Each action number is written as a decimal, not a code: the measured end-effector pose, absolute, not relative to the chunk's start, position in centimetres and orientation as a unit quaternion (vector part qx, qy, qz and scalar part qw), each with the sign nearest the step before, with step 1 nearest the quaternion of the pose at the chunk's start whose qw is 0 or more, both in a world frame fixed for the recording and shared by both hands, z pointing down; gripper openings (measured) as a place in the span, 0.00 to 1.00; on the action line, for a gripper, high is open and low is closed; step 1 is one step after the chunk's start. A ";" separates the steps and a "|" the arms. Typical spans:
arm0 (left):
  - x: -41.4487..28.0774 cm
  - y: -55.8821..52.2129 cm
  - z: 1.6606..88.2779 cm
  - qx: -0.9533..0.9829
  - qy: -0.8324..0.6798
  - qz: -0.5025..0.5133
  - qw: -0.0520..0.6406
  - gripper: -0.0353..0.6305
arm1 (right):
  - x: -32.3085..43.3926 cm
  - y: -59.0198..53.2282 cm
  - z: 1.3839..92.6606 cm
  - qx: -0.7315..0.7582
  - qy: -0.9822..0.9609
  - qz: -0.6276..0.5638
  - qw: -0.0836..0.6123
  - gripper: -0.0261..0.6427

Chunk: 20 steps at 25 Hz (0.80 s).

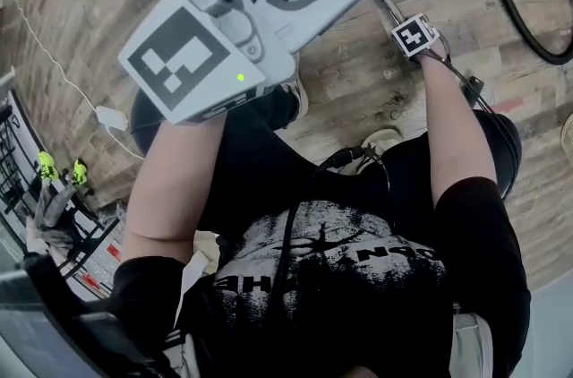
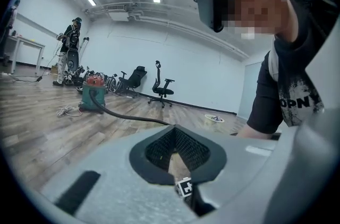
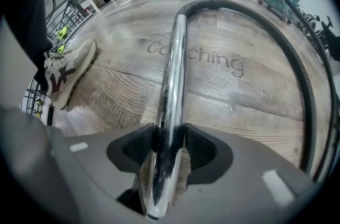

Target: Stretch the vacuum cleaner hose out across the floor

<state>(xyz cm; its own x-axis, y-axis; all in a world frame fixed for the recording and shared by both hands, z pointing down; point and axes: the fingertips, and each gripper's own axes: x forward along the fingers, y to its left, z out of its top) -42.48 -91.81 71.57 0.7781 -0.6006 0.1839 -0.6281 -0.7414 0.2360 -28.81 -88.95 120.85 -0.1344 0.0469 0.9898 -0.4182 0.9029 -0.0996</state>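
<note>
Right gripper (image 3: 169,147) clamped on chrome wand (image 3: 175,58) (hose (image 3: 305,90) attached) — left gripper (image 2: 175,135) closed, empty

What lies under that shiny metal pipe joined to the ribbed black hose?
Light wooden plank floor with faint grey lettering. The shiny chrome pipe covers the lettering's middle letters, so the word cannot be read whole. Whether pipe and floor touch is unclear.

One black ribbed hose (image 3: 297,69), one shiny chrome tube (image 3: 172,85), one green canister vacuum (image 2: 93,94) at nine o'clock — two black office chairs (image 2: 162,88).
</note>
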 end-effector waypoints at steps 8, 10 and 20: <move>-43.8 -91.6 70.9 0.928 -0.342 0.036 0.144 0.05 | -30.3 -89.4 121.0 0.141 -0.720 0.166 0.658 0.33; -44.0 -91.3 70.7 0.926 -0.348 0.036 0.140 0.05 | -30.1 -89.5 121.0 0.147 -0.712 0.167 0.666 0.32; -45.2 -90.2 70.3 0.912 -0.351 -0.024 0.210 0.05 | -28.5 -91.6 118.1 0.160 -0.693 0.182 0.679 0.31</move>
<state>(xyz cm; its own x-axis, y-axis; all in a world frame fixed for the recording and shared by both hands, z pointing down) -45.17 -90.19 70.26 0.7518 -0.6513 0.1029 -0.6308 -0.6651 0.3997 -28.51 -91.64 118.08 -0.0271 0.0249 0.9993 -0.4688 0.8826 -0.0347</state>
